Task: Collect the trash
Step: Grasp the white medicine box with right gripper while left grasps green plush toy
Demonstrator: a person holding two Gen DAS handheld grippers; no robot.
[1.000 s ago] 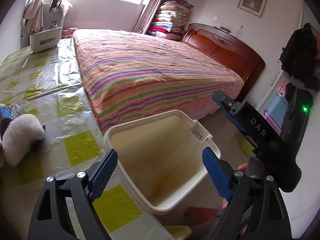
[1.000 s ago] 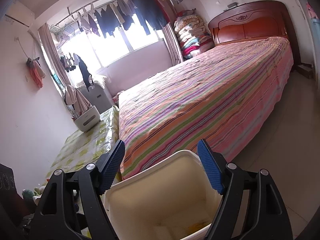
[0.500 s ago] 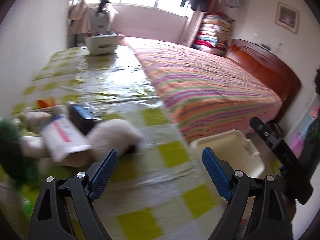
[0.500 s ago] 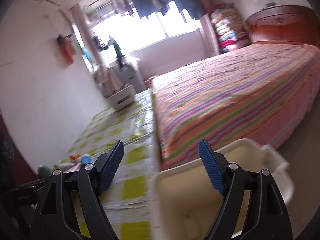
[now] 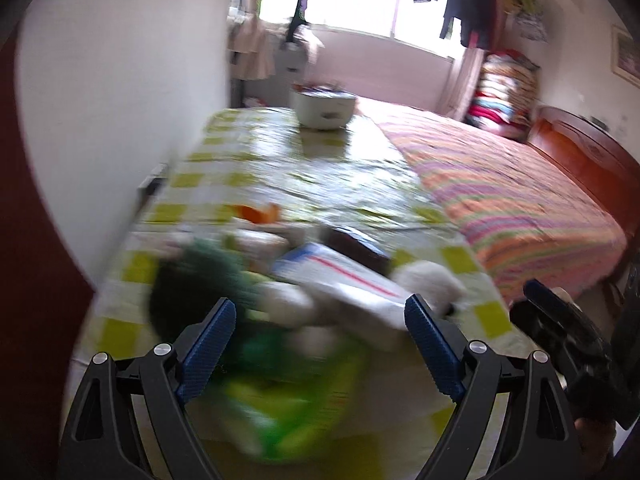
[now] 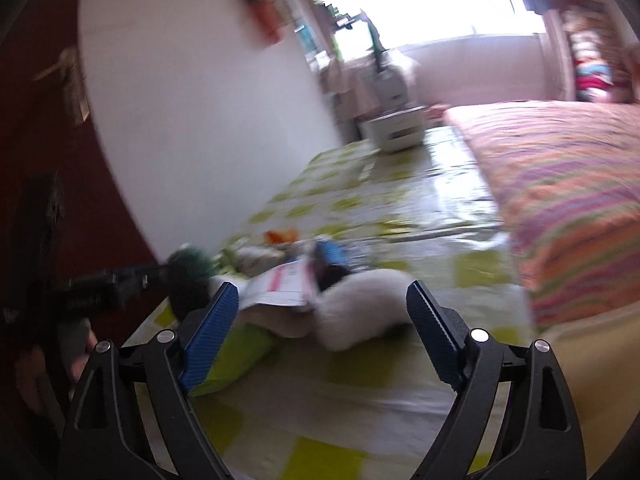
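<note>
A blurred heap of trash lies on the yellow-checked table: a white carton with a red stripe, a white fluffy wad, a dark green lump, a bright green packet and orange scraps. My left gripper is open and empty just in front of the heap. My right gripper is open and empty, facing the same carton and fluffy wad. The right gripper also shows at the edge of the left wrist view.
A white basket stands at the table's far end. A striped bed runs along the table's right side. A white wall borders the table on the left. The cream bin's rim shows at lower right.
Both grippers have swung left, away from the cream bin and over the table to the trash heap. Both stay open and empty.
</note>
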